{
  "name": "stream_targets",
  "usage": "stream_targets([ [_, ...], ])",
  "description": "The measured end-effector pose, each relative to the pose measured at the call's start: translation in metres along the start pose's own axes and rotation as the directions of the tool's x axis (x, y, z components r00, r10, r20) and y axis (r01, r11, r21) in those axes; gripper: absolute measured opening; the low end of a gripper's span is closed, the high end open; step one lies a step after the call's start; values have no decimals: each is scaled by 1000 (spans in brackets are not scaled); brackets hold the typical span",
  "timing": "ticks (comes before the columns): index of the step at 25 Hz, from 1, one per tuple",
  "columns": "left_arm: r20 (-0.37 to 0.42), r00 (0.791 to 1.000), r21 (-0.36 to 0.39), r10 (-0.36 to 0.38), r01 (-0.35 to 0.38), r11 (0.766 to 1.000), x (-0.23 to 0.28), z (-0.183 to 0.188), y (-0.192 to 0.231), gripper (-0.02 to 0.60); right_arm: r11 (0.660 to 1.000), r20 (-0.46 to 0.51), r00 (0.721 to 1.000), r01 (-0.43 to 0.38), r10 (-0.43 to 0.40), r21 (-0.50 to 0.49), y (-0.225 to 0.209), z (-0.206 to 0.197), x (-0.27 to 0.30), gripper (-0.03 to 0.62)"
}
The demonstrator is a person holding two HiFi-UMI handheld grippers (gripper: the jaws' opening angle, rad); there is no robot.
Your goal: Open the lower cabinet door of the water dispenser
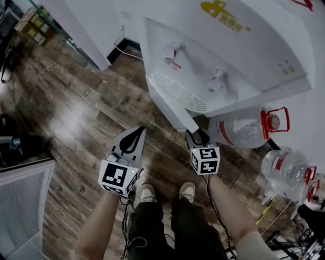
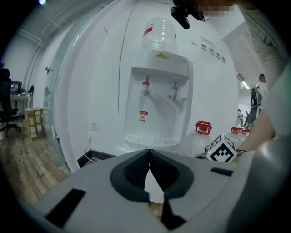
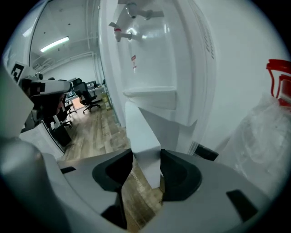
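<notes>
Step in hand: door grasp. The right gripper (image 3: 146, 160) fingers pinch the edge of the cabinet door (image 3: 142, 132), ajar beneath the water dispenser (image 1: 228, 56). The left gripper (image 2: 149, 159) fingers are pressed together and empty. Next move, as judged: swing the door wider, keeping the pinch firm.

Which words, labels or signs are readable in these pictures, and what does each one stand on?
Yellow logo on the water dispenser: too blurred to read.
Red and white sticker on its front: too small to read.
Nothing is readable.
</notes>
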State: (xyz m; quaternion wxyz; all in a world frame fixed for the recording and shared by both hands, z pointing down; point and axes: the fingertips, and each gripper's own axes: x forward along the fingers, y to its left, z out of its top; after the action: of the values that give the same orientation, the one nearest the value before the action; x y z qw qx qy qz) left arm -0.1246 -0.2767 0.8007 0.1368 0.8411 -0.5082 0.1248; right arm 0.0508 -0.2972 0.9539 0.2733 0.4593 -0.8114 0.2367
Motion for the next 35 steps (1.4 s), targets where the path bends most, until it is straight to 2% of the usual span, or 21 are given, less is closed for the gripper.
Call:
stream_targets([
  [5, -54, 998, -33, 41, -43, 999, -32, -11, 12, 6, 997, -98, 992, -77, 77, 1, 44, -11, 0, 199],
  [9, -85, 993, -60, 83, -89, 994, -58, -20, 30, 6, 982, -147, 972, -188, 181, -35, 94, -16, 2, 198],
  [14, -107, 983, -69, 149, -157, 985, -88, -30, 62, 6, 946, -184, 937, -314, 295, -81, 160, -11, 13, 207],
  [18, -147, 963, -20, 227, -232, 972, -112, -44, 93, 6, 920, -192, 916, -377, 353, -109, 206, 1, 33, 210],
  [21, -164, 948, -37, 272, -281, 959, -130, -55, 110, 6, 899, -202, 898, -420, 392, -124, 234, 10, 51, 209],
  [25, -177, 939, -59, 294, -308, 949, -149, -65, 127, 6, 854, -230, 870, -481, 436, -198, 268, 25, 72, 214],
  [29, -187, 921, -104, 343, -366, 925, -171, -73, 152, 6, 834, -246, 852, -512, 462, -208, 294, 36, 88, 204],
  [32, -193, 906, -124, 376, -402, 907, -182, -71, 163, 6, 844, -245, 851, -509, 465, -168, 298, 42, 88, 187],
  [35, -192, 911, -133, 366, -393, 910, -186, -59, 164, 6, 860, -227, 862, -490, 453, -145, 291, 50, 75, 162],
])
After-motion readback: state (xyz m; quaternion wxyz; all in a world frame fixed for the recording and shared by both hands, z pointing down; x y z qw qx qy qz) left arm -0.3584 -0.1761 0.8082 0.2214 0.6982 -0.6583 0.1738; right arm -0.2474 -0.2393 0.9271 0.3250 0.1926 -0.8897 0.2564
